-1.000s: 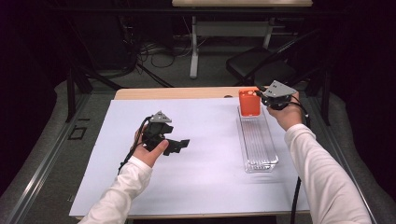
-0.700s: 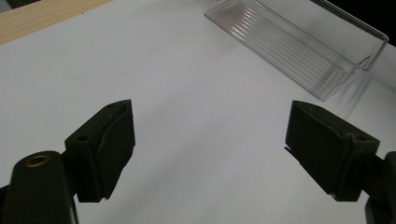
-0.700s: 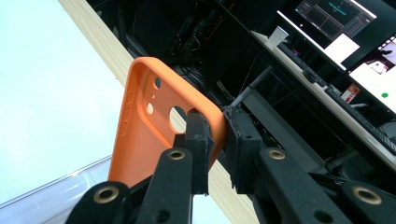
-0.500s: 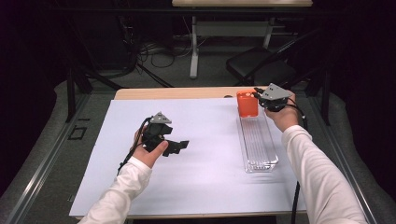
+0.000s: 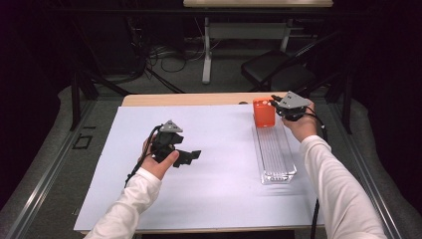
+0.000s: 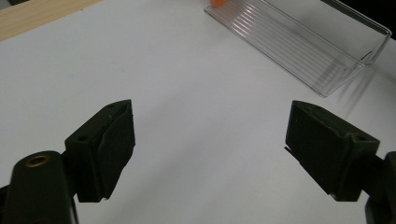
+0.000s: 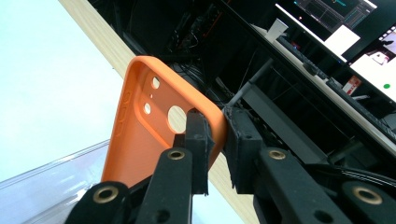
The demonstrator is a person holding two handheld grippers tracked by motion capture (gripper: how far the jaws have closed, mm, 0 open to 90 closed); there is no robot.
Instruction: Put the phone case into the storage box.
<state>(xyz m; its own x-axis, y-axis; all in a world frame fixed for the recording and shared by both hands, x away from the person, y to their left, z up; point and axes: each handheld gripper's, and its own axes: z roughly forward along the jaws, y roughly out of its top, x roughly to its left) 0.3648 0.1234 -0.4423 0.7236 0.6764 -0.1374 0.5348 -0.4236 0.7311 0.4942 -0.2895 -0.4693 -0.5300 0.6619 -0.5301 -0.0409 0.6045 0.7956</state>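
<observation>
Orange silicone or soft plastic, by its look, forms the phone case (image 7: 154,126), which is pinched at one edge between the closed jaws of the right gripper (image 7: 217,140). In the right gripper view one pad lies against the inner face of the case beside the round camera cut-out and the other against its outer face. In the high view the case (image 5: 263,112) stands upright at the far end of the clear plastic tray (image 5: 276,154), with the right gripper (image 5: 278,105) just beside it on the right; whether its lower edge rests on the tray floor or hangs slightly above it cannot be told.

The left gripper (image 5: 191,155) is held over the white sheet (image 5: 224,194) well apart from the tray. Its jaws stand wide and grasp nothing, as the left gripper view confirms: bare sheet lies between the two pads, and the near end of the tray (image 6: 327,60) appears beyond them.

Step in hand, as judged: the case is being carried at the tray's far end, either set into it or lifted out of it; the pictures do not settle which. The next move calls for keeping the thin edge firmly pinched, since a soft case may flex or slip, and for guiding it clear of the tray's low side walls before the jaws let go.
</observation>
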